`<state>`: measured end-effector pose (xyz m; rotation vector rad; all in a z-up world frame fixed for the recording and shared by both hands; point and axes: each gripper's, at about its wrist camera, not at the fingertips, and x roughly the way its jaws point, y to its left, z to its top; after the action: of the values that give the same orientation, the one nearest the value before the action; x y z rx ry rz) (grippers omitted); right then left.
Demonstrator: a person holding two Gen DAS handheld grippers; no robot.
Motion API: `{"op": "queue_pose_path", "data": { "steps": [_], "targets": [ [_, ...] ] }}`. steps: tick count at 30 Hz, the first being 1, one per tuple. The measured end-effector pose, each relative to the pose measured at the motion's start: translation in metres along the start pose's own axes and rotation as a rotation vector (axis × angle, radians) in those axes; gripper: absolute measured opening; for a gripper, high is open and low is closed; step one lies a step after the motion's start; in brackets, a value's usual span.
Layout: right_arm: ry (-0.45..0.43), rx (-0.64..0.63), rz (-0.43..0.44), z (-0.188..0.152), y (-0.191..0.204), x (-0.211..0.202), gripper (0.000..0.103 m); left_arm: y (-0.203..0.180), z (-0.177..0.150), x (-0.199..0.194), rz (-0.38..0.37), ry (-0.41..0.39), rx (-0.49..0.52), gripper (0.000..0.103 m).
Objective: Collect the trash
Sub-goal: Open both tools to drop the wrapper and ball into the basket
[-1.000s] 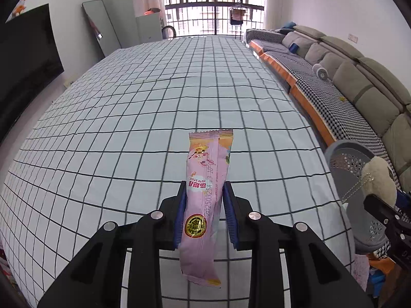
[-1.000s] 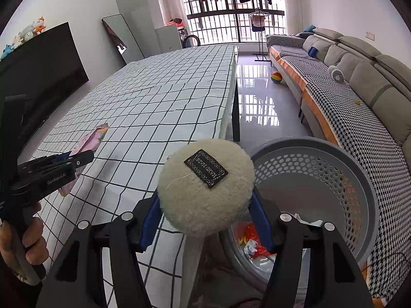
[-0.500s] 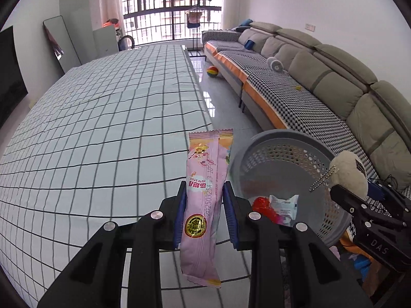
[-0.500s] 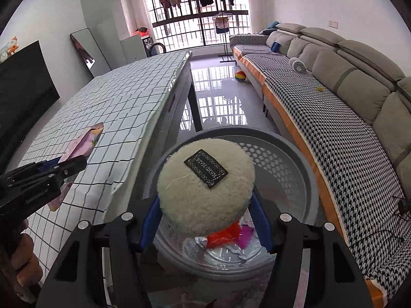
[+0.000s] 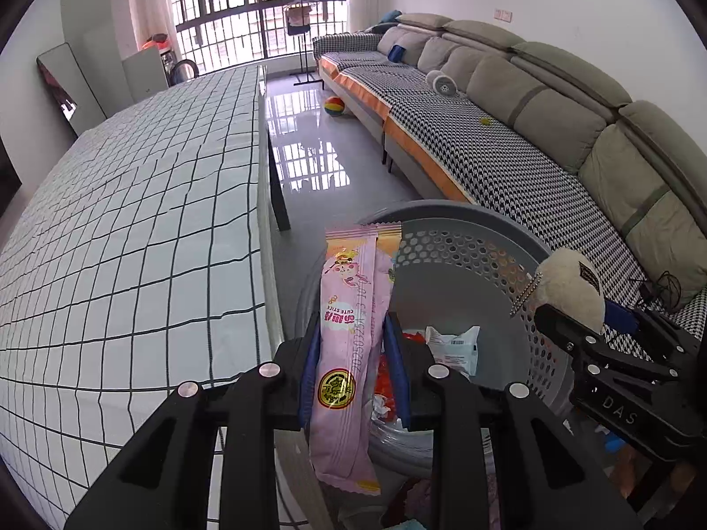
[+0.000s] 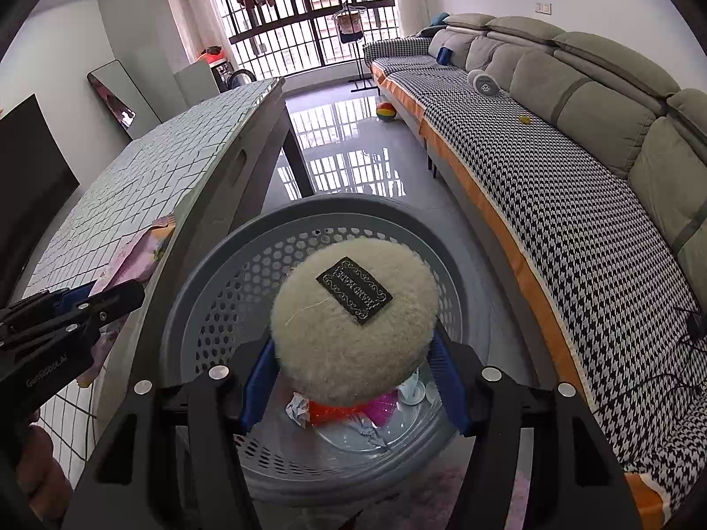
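left gripper (image 5: 352, 364) jaws clamped on pink snack wrapper (image 5: 349, 335), hanging over basket (image 5: 481, 225) rim, ready to drop | right gripper (image 6: 353, 375) pinching fluffy puff (image 6: 353, 327), dead centre over basket | desk (image 5: 132, 229) off at 9 o'clock

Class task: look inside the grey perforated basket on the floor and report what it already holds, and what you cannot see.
Inside the grey basket: crumpled paper, red and pink wrappers, and a white packet. The fluffy pad in the right gripper covers part of the bottom.
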<state>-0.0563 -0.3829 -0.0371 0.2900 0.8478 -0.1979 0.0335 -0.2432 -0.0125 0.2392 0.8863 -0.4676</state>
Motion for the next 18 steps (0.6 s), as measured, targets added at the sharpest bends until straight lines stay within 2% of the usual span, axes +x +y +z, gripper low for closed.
{"op": "queue_pose_path", "data": {
  "steps": [8, 11, 12, 18],
  "targets": [
    [0.019, -0.013, 0.015, 0.002, -0.003, 0.013, 0.061, -0.013, -0.004, 0.010, -0.005, 0.020, 0.004, 0.033],
    [0.010, -0.016, 0.014, 0.003, -0.005, 0.014, 0.064, -0.014, -0.003, 0.011, 0.002, 0.019, 0.002, 0.051],
    [0.007, -0.016, 0.013, 0.003, -0.006, 0.014, 0.067, -0.014, -0.003, 0.010, 0.006, 0.012, -0.003, 0.062],
    [-0.003, -0.004, 0.014, 0.003, -0.007, 0.010, 0.070, -0.010, -0.001, 0.007, 0.015, 0.007, -0.018, 0.064]
  ]
}}
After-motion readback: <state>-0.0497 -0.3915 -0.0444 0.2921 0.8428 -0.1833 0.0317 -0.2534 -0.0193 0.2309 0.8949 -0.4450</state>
